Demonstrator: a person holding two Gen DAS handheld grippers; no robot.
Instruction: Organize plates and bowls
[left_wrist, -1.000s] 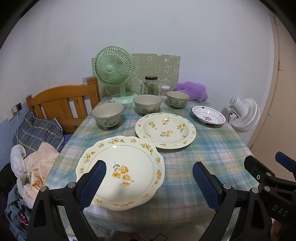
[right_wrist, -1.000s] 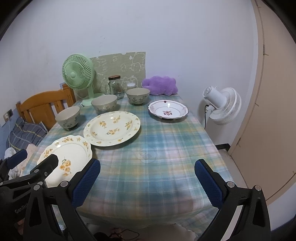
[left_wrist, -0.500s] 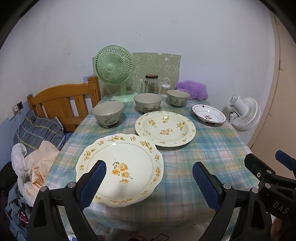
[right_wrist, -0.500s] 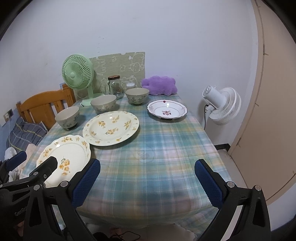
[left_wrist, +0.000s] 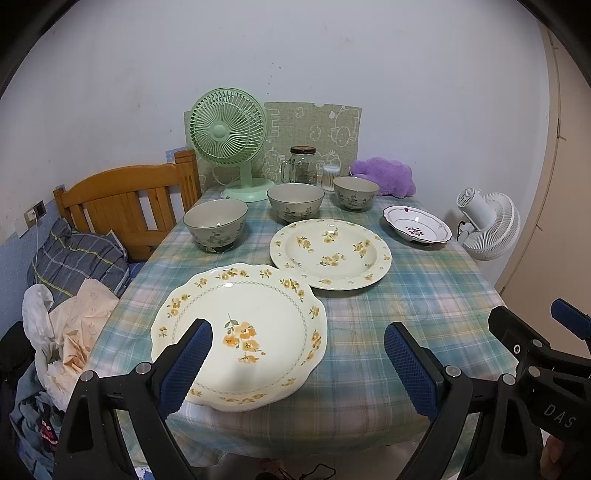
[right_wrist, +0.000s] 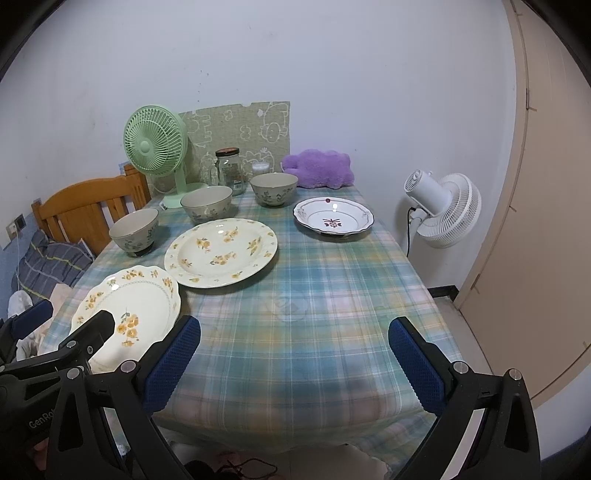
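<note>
Jaws spread wide, empty, on left gripper (left_wrist: 297, 354) and right gripper (right_wrist: 293, 349); scalloped plate (left_wrist: 240, 334) best pinched at near rim, lifted level off counter (right_wrist: 314, 295).

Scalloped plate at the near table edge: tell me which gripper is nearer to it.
Left. The left gripper hovers open right over the scalloped plate, one finger overlapping its near rim. The right gripper hovers open farther right, over bare tablecloth.

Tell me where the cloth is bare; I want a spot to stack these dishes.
Free: the near right of the table, from the round yellow-flower plate and red-patterned dish to the front edge. Crowded: the left side with the scalloped plate, and the back row of bowls.
</note>
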